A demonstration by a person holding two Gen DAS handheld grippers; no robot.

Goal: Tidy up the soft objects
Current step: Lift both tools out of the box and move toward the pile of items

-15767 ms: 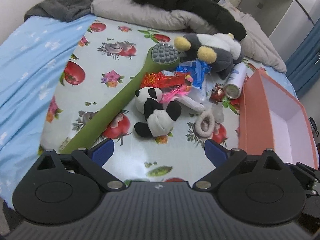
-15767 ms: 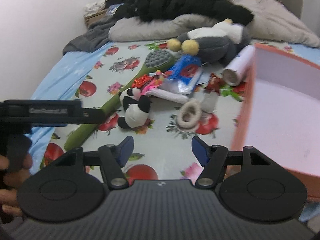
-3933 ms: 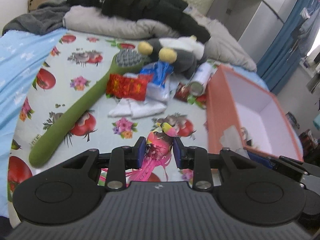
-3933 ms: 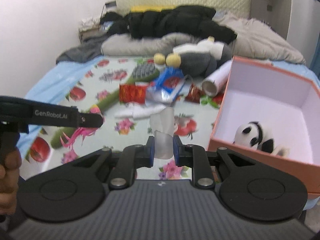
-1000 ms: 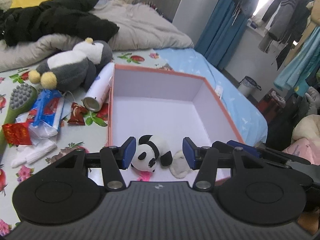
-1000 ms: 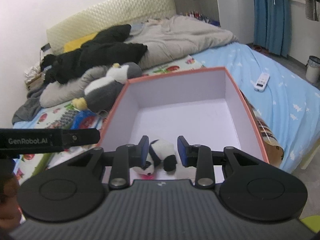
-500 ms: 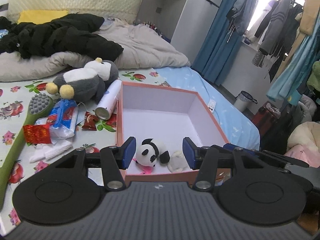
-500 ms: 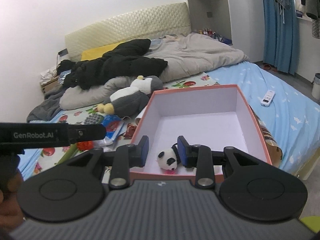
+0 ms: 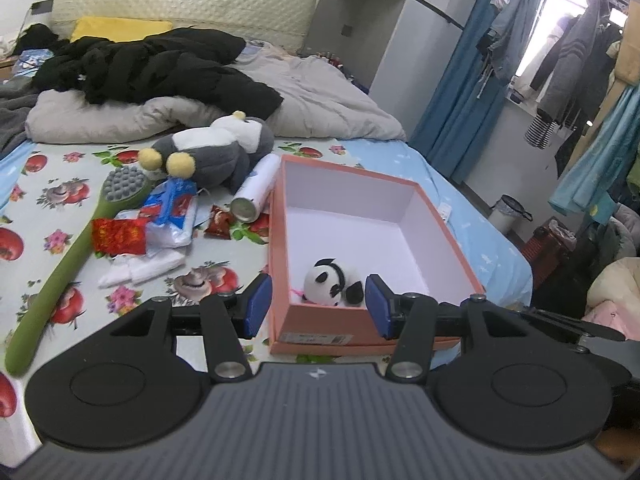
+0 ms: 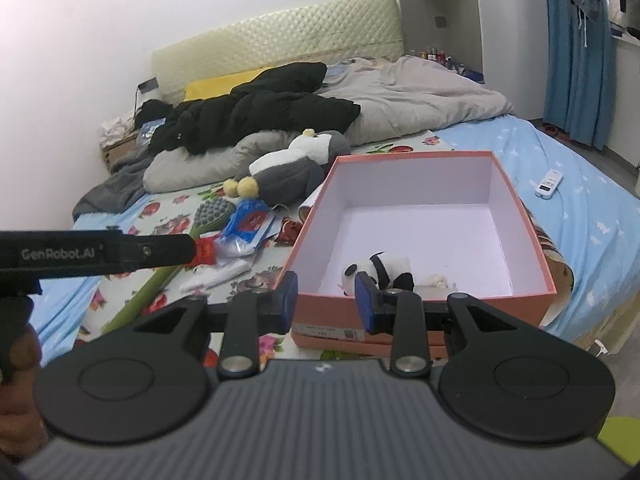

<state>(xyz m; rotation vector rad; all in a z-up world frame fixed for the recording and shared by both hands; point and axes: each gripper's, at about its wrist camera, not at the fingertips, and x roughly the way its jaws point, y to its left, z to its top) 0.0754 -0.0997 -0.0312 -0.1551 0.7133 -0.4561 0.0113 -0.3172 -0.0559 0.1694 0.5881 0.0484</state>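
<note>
An orange box [image 9: 320, 324] with a white inside stands on the bed, and a small panda plush [image 9: 324, 282] lies in its near corner. My left gripper [image 9: 318, 306] hovers open in front of the box's near wall with nothing between its fingers. In the right wrist view the same box [image 10: 520, 304] holds the panda [image 10: 380, 268] and a small beige piece [image 10: 436, 280]. My right gripper [image 10: 326, 300] is open and empty, just short of the box. A grey and white penguin plush [image 9: 212, 152] lies on the bed left of the box.
Left of the box lie a green long-handled brush [image 9: 60, 272], a red packet [image 9: 118, 236], a blue packet [image 9: 172, 204], white cloth [image 9: 140, 268] and a white can [image 9: 256, 188]. Black clothes and a grey duvet fill the bed's far end. A remote [image 10: 550, 184] lies right of the box.
Both grippers have drawn back and a little up from the box, which now looks smaller and farther. The panda stays in the box. The jaws stand as before.
</note>
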